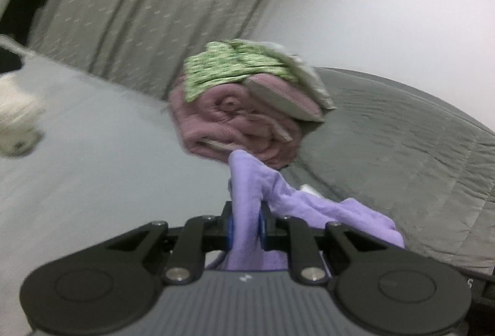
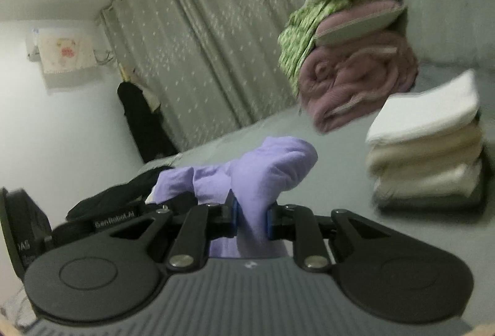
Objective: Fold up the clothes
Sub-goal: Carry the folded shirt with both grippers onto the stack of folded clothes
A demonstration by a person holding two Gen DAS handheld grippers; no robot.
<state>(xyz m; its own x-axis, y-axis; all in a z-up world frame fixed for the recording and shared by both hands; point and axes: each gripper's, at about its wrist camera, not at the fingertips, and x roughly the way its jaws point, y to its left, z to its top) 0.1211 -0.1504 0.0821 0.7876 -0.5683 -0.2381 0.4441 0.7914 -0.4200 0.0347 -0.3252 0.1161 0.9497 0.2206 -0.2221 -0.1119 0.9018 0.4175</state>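
Right wrist view: both grippers (image 2: pixel 252 220) (image 1: pixel 246 227) pinch lilac cloth (image 2: pixel 272 169) above grey bed (image 2: pixel 216 156), curtain (image 2: pixel 201 42) behind.

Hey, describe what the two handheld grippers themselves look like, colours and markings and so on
Both look alike: the left gripper and right gripper have a ribbed grey body, matte black linkage arms with silver pivot screws, round black discs either side, and blue pads. White lettering marks a black part beside the right one. No hands or sleeves show.
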